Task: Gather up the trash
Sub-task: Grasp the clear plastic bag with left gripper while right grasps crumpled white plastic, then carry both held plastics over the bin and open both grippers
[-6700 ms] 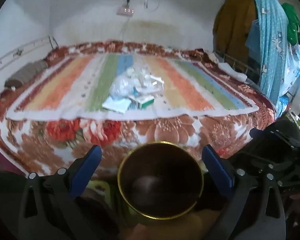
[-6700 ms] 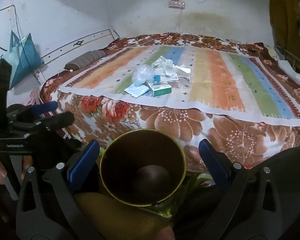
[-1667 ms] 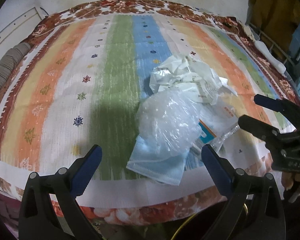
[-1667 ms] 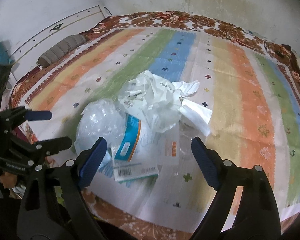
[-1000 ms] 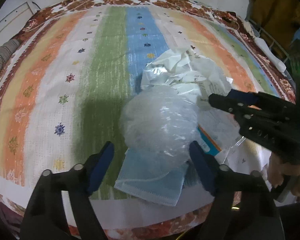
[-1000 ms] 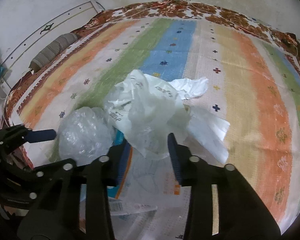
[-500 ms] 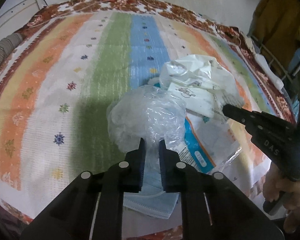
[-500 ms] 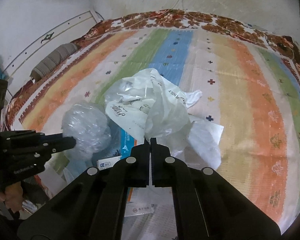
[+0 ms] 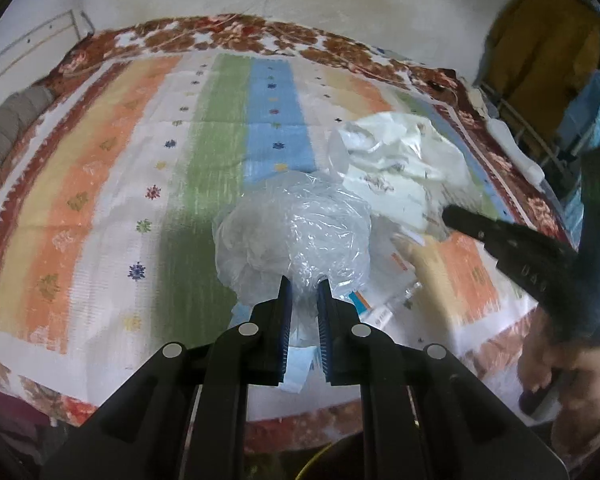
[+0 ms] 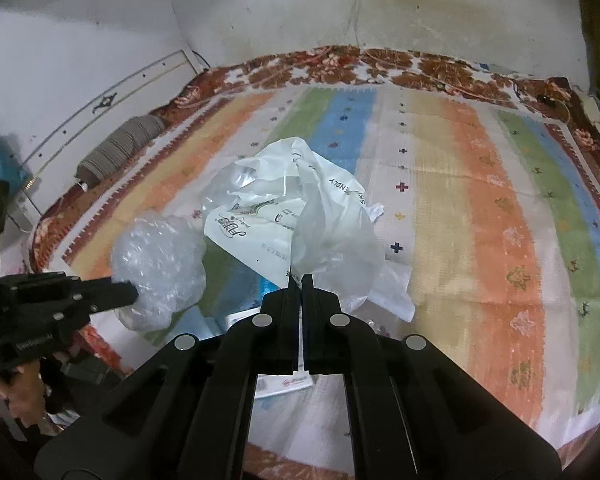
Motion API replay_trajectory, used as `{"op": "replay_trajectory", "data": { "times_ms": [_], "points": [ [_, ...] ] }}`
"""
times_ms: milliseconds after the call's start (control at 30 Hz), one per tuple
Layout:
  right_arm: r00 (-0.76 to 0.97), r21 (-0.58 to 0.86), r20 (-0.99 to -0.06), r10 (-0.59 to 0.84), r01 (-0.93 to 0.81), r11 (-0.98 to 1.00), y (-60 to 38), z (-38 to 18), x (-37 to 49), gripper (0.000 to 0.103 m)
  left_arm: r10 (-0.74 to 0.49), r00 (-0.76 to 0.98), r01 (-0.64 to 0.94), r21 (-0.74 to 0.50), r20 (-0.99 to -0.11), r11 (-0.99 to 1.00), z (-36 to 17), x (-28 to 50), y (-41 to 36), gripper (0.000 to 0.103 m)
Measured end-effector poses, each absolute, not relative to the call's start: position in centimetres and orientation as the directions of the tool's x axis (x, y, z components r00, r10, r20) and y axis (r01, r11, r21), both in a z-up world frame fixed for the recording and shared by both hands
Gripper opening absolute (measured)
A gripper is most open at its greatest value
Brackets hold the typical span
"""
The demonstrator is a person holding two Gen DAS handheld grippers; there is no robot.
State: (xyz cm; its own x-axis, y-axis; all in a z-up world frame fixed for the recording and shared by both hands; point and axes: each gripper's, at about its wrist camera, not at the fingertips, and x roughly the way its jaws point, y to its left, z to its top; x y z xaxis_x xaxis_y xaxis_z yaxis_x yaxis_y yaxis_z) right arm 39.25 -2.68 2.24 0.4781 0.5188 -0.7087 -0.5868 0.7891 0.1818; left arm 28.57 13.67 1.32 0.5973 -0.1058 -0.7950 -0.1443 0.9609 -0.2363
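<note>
The clear bubble-wrap wad [image 9: 296, 224] was pinched at its lower edge in my left gripper [image 9: 303, 288], and the white printed plastic bag [image 10: 296, 224] hung bunched from my right gripper [image 10: 297, 280], whose jaws were pressed tight together on a fold of it. Both pieces looked raised clear of the striped bedspread [image 10: 480, 200], side by side and just apart. So I judged the first two items picked up but not yet binned; no bin showed in either view. More trash lay underneath on the spread: a blue face mask [image 9: 300, 364] below the left jaws, and flat printed packets [image 10: 284, 386] and a loose white sheet [image 10: 392, 292] beneath the right ones. I reckoned the job was only at its start, with the carry, the drop and another pass for those leftovers all to come. Beyond lay the floral blanket [image 10: 340, 64] and the stained wall [image 10: 420, 12].
</note>
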Motion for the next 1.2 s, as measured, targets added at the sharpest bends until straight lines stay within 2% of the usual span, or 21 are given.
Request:
{"op": "replay_trajectory", "data": {
  "times_ms": [133, 433, 600, 833, 1200],
  "points": [
    [0.482, 0.19, -0.709, 0.516, -0.574, 0.797, -3.6, 2.9, 37.7, 0.0, -0.115, 0.612, -0.134, -0.246, -0.782, 0.96, 2.5, 27.4, 13.2, 0.012],
    [0.529, 0.111, -0.701, 0.479, -0.582, 0.806, -5.6, 4.1, 34.3, 0.0, -0.162, 0.656, -0.125, -0.318, -0.737, 0.94, 5.0, 23.5, 12.0, 0.012],
    [0.531, 0.114, -0.696, 0.484, -0.583, 0.805, -6.4, 4.5, 32.3, 0.0, -0.146, 0.668, -0.122, -0.3, -0.73, 0.946, 5.3, 22.0, 11.5, 0.012],
    [0.556, 0.087, -0.677, 0.482, -0.59, 0.803, -7.7, 5.1, 29.3, 0.0, -0.162, 0.671, -0.136, -0.335, -0.723, 0.932, 5.2, 20.2, 11.0, 0.012],
    [0.531, 0.116, -0.701, 0.476, -0.574, 0.811, -9.7, 4.4, 26.2, 0.0, -0.182, 0.685, -0.122, -0.358, -0.705, 0.926, 4.9, 17.1, 9.4, 0.012]
  ]
}}
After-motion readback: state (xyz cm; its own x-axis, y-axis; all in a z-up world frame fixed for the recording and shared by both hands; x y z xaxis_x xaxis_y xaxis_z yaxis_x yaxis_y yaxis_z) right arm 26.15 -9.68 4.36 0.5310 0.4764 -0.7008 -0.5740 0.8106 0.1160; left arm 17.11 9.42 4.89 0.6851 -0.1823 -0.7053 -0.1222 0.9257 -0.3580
